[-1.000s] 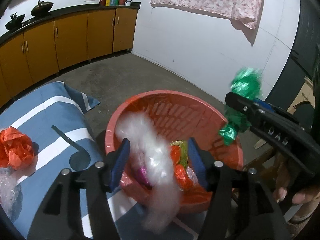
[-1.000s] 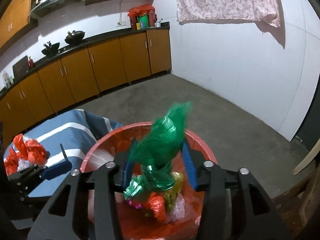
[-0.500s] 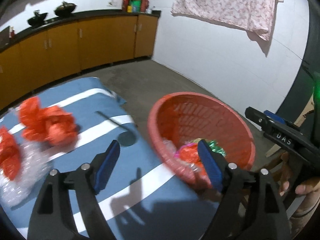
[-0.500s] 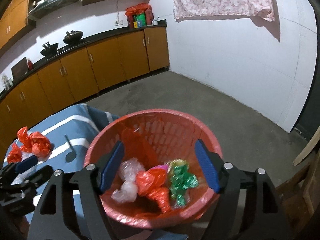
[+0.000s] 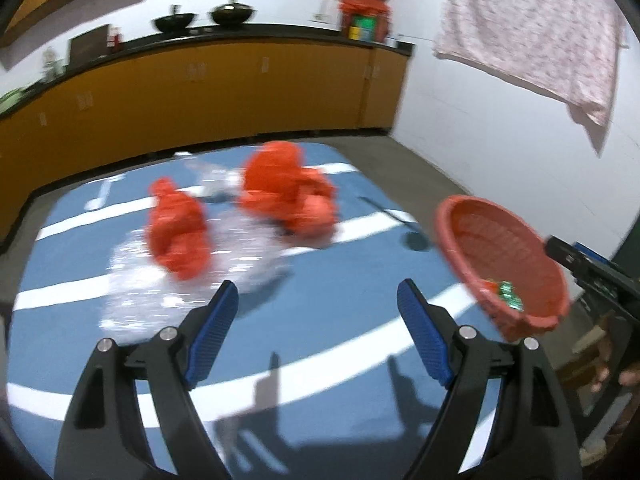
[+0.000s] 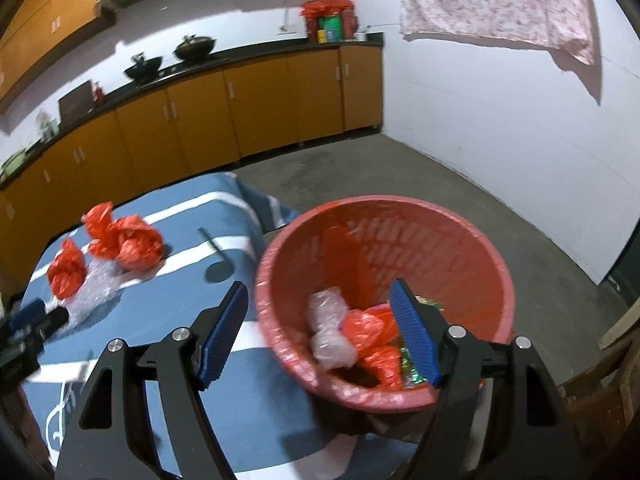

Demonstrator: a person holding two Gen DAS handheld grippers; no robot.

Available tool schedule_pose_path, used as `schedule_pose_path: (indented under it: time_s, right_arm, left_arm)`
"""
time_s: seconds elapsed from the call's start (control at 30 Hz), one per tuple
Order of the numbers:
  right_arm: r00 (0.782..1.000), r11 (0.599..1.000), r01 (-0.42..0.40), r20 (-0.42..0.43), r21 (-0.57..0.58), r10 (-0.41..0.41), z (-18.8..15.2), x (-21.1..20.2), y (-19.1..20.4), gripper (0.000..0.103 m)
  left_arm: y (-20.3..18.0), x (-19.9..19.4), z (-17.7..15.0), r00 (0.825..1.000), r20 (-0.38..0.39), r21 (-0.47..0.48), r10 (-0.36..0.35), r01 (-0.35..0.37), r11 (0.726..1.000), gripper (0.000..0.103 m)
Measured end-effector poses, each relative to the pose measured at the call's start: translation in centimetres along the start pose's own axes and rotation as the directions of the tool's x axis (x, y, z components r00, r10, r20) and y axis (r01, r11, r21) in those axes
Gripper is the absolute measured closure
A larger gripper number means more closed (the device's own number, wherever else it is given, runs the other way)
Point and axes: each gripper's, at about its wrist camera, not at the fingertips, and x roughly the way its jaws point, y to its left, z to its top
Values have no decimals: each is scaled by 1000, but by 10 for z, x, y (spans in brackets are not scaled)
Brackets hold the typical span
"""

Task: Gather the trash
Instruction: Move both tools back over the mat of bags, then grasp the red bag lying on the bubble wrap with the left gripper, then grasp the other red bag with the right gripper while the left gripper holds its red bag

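The left gripper has its jaws wide apart with nothing in them, over the blue striped cloth; clear plastic wrap and two red bags lie just past its tips. The right gripper is also wide apart and holds nothing, its right finger over the red basket at the cloth's right edge. Some trash lies inside the basket.

Red basket (trash inside) beside the blue-striped table.
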Motion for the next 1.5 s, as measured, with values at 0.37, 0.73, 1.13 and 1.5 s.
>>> schedule_pose_path:
  time_s: [0.37, 0.73, 1.13, 1.5]
  right_arm:
    - [999, 997, -25, -27, -76, 23, -6, 10, 37, 30]
    - [997, 993, -48, -60, -104, 42, -7, 28, 60, 30]
    - [991, 979, -128, -47, -158, 122, 3, 41, 113, 30]
    - [972, 951, -234, -18, -201, 235, 25, 74, 188, 30]
  left_arm:
    - [89, 35, 44, 976, -3, -142, 220, -218, 966, 23]
    - [105, 91, 47, 980, -145, -155, 139, -161, 975, 46]
    - [128, 55, 45, 995, -64, -212, 82, -94, 973, 54]
    - [177, -4, 28, 974, 35, -209, 223, -211, 955, 54]
